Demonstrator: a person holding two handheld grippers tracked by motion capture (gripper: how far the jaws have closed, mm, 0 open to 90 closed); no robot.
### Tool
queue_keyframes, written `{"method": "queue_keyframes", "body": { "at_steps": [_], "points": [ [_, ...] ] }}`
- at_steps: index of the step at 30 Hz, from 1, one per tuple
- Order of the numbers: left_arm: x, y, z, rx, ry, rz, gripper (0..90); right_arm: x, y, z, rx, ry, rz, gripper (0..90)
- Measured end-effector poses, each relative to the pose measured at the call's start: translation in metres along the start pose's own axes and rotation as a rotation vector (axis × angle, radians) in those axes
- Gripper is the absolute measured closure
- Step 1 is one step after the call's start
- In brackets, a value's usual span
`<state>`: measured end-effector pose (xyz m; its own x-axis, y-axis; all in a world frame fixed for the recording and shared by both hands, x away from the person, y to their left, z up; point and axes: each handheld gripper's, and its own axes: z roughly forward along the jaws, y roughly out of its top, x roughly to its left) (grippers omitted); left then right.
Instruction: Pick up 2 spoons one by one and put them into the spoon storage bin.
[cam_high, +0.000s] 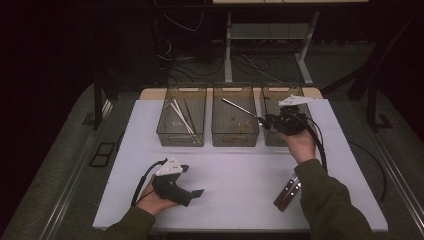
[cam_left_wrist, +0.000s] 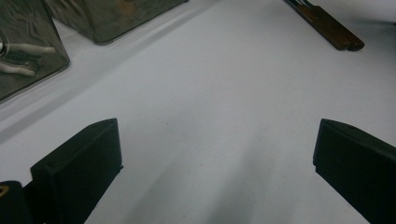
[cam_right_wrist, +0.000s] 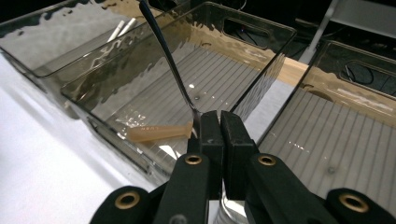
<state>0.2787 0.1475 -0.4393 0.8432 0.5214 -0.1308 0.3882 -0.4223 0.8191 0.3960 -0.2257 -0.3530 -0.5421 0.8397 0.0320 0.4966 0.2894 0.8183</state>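
High view shows three see-through bins in a row at the far side of a white table (cam_high: 240, 190). The right gripper (cam_high: 272, 121) is up by the middle bin (cam_high: 235, 116) and the right bin (cam_high: 280, 112). Its jaws are shut tight on a metal spoon (cam_high: 240, 109). They pinch the spoon at its bowl end, and the thin handle sticks out over the middle bin, up in the air.

The spoon looks hard and stiff, so it should not bend. It is likely light, but shiny metal can be slippery. Held by one end, the long handle could swing or slide. A grip near the neck, where bowl meets handle, seems safest.

The left gripper (cam_high: 192, 187) rests low on the table near the person. Its jaws are wide open and hold nothing.

Right gripper view shows the pinch up close: the two black jaws (cam_right_wrist: 219, 135) pressed together with the spoon (cam_right_wrist: 168, 58) coming out between them. It also shows a small tan piece (cam_right_wrist: 159, 133) in the middle bin. Left gripper view shows bare table between its jaws, and the brown-handled tools (cam_left_wrist: 331, 32) lying farther off. High view shows white sticks (cam_high: 182, 117) in the left bin (cam_high: 181, 117).
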Motion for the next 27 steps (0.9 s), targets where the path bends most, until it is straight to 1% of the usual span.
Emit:
{"method": "queue_keyframes", "body": {
  "at_steps": [5,10,15,18,23,24,25,26,27],
  "points": [
    [0.0,0.0,0.0,0.001,-0.003,0.001,0.0,0.003,0.003,0.016,0.028,-0.007,0.008,88.6],
    [-0.001,0.0,0.001,0.004,-0.005,0.0,0.0,0.006,0.004,0.029,0.053,-0.01,0.003,88.6],
    [-0.001,0.0,0.001,0.005,-0.006,0.001,0.0,0.012,0.004,0.037,0.063,-0.013,0.001,88.5],
    [-0.001,0.0,0.001,0.004,-0.006,0.002,0.0,0.015,0.004,0.041,0.08,-0.028,-0.007,88.5],
    [-0.001,0.0,0.002,0.005,-0.006,0.003,0.1,0.019,0.002,0.046,0.092,-0.03,-0.019,88.3],
    [-0.001,0.0,0.002,0.006,-0.007,0.004,0.1,0.02,0.002,0.047,0.092,-0.032,-0.025,87.8],
    [-0.001,0.0,0.002,0.006,-0.007,0.005,0.1,0.021,0.001,0.047,0.092,-0.038,-0.025,85.9],
    [-0.001,0.0,0.002,0.006,-0.007,0.005,0.1,0.021,0.001,0.048,0.091,-0.04,-0.027,82.0],
    [-0.001,0.0,0.002,0.006,-0.008,0.005,0.1,0.021,0.001,0.048,0.096,-0.044,-0.031,80.7]
  ]
}}
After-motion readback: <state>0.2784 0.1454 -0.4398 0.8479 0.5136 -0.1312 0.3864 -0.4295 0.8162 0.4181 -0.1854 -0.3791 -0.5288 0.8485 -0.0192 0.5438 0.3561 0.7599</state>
